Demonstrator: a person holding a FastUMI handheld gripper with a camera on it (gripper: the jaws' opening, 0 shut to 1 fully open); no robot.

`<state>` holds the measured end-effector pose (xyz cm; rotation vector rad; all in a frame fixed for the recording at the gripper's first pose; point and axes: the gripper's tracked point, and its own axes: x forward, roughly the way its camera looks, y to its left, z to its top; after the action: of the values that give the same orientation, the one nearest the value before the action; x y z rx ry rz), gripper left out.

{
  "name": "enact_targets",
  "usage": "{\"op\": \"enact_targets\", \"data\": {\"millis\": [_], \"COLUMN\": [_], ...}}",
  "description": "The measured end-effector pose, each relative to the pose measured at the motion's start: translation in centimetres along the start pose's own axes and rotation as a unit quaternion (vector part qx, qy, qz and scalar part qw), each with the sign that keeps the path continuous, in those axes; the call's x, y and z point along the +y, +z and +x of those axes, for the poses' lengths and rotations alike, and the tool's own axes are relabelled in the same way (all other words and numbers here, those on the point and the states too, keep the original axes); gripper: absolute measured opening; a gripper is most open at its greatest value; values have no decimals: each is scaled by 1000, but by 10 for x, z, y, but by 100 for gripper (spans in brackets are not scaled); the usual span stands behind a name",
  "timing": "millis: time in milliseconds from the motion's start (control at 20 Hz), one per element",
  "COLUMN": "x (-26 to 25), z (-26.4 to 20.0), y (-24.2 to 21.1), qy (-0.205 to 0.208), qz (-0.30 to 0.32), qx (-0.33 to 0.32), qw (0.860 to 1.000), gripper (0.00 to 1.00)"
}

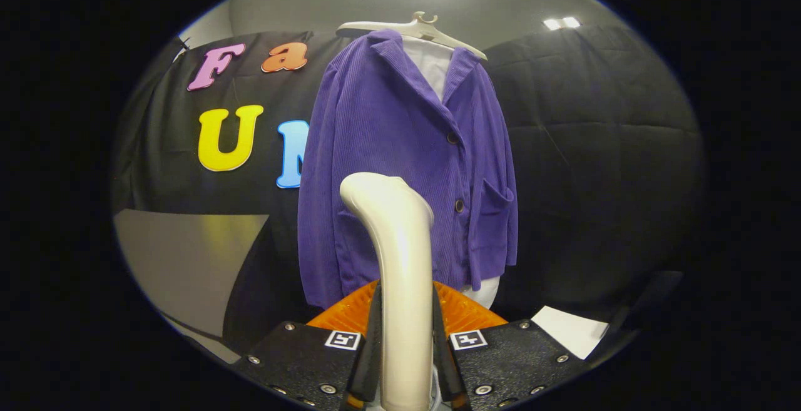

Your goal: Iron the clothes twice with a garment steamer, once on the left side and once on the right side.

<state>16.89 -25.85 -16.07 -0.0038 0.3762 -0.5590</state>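
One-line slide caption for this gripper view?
Gripper shut on the garment steamer, its head raised just ahead of the purple jacket hanging on a hanger.

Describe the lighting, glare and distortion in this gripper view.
Gripper view: ceiling lights blow out to white; a sheen runs down the steamer, clamped in the gripper; the fisheye bends the booth wall, while the purple jacket stays sharp and evenly lit.

Textured, screw-studded claw (405, 361); square coded markers
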Motion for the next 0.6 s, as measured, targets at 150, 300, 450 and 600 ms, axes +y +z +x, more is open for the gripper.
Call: {"op": "enact_targets", "data": {"millis": [150,300,450,600], "x": [-2,-5,-10,-18], "z": [-15,-34,-54,-72], "y": [-38,-63,-65,-40], "qy": [12,23,31,32], "qz": [-6,-16,-16,-23], "qx": [26,46,42,17], "qw": [1000,999,999,999], "gripper": [38,38,38,38]}}
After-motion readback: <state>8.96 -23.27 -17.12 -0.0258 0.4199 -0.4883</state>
